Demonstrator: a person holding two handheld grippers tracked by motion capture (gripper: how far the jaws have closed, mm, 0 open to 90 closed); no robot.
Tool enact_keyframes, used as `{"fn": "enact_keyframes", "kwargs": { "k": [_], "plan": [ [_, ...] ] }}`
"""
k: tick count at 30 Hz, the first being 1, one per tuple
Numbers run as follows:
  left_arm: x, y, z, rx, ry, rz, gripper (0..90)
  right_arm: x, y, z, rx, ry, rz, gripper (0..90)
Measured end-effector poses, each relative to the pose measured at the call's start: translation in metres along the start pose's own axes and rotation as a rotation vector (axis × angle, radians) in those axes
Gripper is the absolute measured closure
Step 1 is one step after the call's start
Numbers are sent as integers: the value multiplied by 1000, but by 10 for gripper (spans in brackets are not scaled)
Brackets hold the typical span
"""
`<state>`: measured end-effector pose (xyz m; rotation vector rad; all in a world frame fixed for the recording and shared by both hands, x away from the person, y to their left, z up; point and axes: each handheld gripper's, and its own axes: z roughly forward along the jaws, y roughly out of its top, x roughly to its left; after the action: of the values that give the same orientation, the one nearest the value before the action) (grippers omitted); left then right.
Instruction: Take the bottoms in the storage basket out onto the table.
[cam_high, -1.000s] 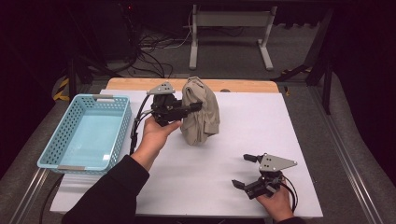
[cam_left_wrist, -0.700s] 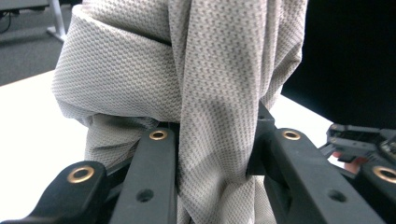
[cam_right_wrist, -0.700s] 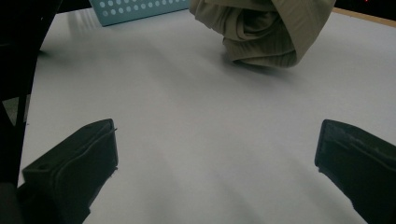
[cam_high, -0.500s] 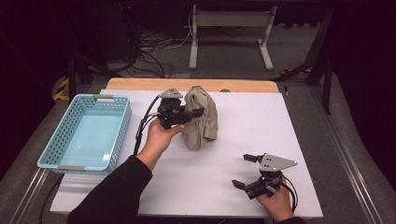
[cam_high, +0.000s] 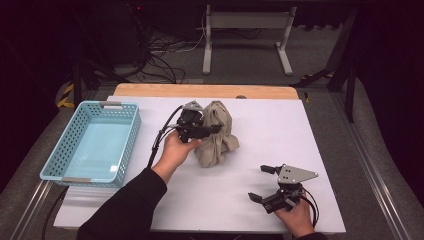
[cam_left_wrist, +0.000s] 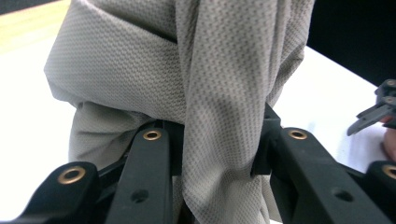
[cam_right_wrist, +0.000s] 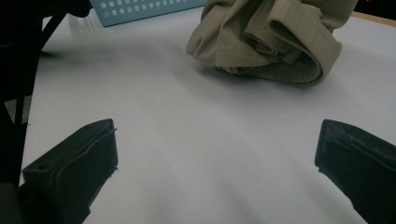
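Note:
A beige ribbed cloth hangs bunched at the table's middle, its lower end resting on the white sheet. My left gripper comes at it from the left and pinches a fold near its top. In the left gripper view the cloth fills the gap between the jaws, which have just been opening slightly while still pressing on it. My right gripper rests near the front right edge, open, with bare sheet between its jaws. The cloth lies beyond it.
A light blue perforated basket stands on the table's left, and its wall appears in the right gripper view. The white sheet covers the tabletop, with a wooden strip along the far edge.
My left hand has come down and toward me with the cloth, whose lower end now bunches on the sheet. The right gripper has stayed where it was.

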<state>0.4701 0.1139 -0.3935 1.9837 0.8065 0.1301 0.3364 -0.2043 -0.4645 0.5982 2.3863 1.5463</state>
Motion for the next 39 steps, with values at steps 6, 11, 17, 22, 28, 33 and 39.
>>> {"fn": "enact_keyframes", "kwargs": {
  "k": [6, 11, 17, 22, 28, 33, 39],
  "plan": [
    [1, -4, 15, 33, 30, 17, 661, 0, 0, 0, -2, 2, 0, 2],
    [3, -7, 22, 46, 47, 8, 642, 0, 0, 0, -3, 4, -1, 2],
    [2, -7, 23, 52, 112, 28, 454, 0, 0, 0, -4, 5, 0, 2],
    [3, -6, 21, 56, 148, 23, 217, 0, 0, 0, -4, 5, -1, 2],
    [4, -5, 19, 39, 149, -1, 90, 0, 0, -1, -4, 5, -1, 2],
    [1, -3, 15, 16, 131, 22, 50, 0, 0, 0, -3, 6, -1, 2],
    [-3, 2, 4, -42, 91, 26, 24, 0, 0, 0, -4, 6, -1, 2]
  ]
}}
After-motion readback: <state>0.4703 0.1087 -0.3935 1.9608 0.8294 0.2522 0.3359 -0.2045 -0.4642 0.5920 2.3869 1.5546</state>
